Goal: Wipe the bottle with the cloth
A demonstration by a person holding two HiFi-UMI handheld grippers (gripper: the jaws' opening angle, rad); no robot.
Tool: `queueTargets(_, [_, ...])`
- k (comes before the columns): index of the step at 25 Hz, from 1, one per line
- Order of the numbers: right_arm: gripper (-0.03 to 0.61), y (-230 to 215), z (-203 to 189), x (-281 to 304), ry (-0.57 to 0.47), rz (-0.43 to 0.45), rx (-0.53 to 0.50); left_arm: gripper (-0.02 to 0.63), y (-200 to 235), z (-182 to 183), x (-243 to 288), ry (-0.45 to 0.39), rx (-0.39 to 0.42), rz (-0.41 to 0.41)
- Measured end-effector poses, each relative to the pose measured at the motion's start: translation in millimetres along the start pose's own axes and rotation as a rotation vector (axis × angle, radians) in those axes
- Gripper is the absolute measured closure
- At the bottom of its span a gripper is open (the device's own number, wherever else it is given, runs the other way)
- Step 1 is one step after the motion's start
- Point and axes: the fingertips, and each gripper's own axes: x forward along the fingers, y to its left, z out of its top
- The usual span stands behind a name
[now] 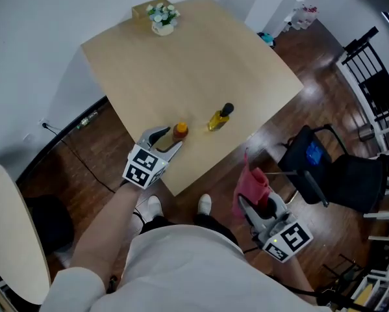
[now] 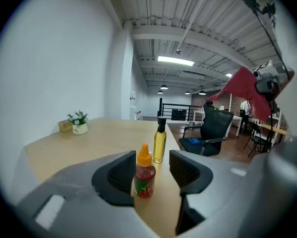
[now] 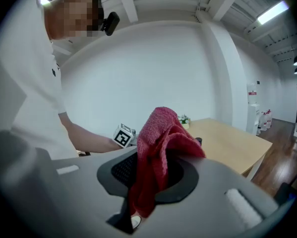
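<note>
Bottle of red sauce (image 2: 145,178), orange-capped, stands upright near the desk's (image 1: 181,64) front edge. It sits right between the jaws of our left gripper (image 1: 166,142), which are spread apart around it. A clear gap shows on one side; on the other we cannot tell whether pad and bottle touch. A yellow oil bottle (image 1: 219,117) with a black cap stands just beyond, outside the jaws. Our right gripper (image 3: 153,170) is well apart, off the desk and over the wooden floor (image 1: 272,142). Its jaws are clamped on the red cloth (image 3: 160,143), which bunches above them and hangs below.
</note>
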Motion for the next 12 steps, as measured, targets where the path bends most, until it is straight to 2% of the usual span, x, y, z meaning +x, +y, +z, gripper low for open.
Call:
queueTargets(4, [0.503, -33, 1, -20, 0.013, -0.044, -0.004, 0.383, 10, -11, 51, 0.061, 0.023, 0.01])
queueTargets(6, [0.503, -44, 0, -31, 0.013, -0.062, -0.004, 0.386, 13, -22, 63, 0.098, 0.007, 0.019])
queueTargets(10, [0.503, -69, -7, -51, 0.018, -0.097, 0.012, 0.459, 19, -23, 71, 0.087, -0.026, 0.053])
queueTargets(12, [0.503, -77, -11, -56, 0.02, -0.103, 0.019, 0.454, 20, -21, 74, 0.087, -0.024, 0.054])
